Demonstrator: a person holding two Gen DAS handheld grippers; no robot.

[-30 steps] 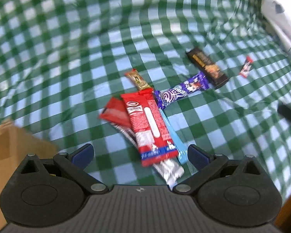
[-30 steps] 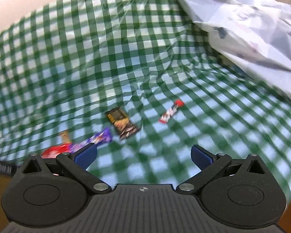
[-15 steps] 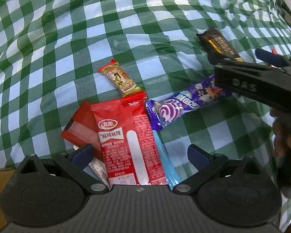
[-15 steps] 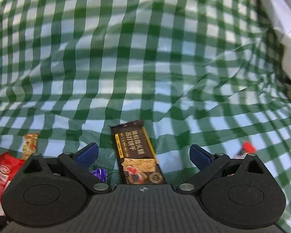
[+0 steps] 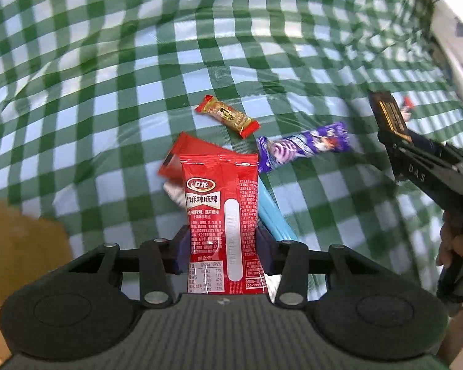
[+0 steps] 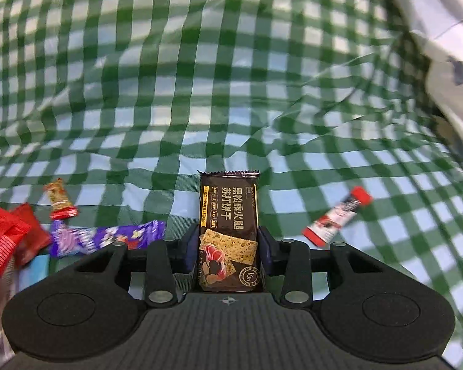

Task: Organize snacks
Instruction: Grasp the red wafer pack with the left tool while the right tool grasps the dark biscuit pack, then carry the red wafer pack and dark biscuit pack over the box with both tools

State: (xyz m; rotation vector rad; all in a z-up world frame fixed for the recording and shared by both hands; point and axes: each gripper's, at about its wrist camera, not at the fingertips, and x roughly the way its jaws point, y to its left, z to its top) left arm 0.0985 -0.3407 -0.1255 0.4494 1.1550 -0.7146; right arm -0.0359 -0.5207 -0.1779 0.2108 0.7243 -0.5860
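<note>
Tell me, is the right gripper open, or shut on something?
Shut: the right gripper has just been closing, and its blue pads now press both long edges of the dark brown cracker pack.

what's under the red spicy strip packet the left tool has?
Under the red spicy strip packet, gripped by the left tool: a second red packet, a silvery wrapper and a blue stick pack poke out. Their covered parts are hidden.

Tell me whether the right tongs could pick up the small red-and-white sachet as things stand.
Probably not yet: the right tongs have just closed on the brown cracker pack. The sachet lies uncovered on the checked cloth nearby, so only that load is in the way.
</note>
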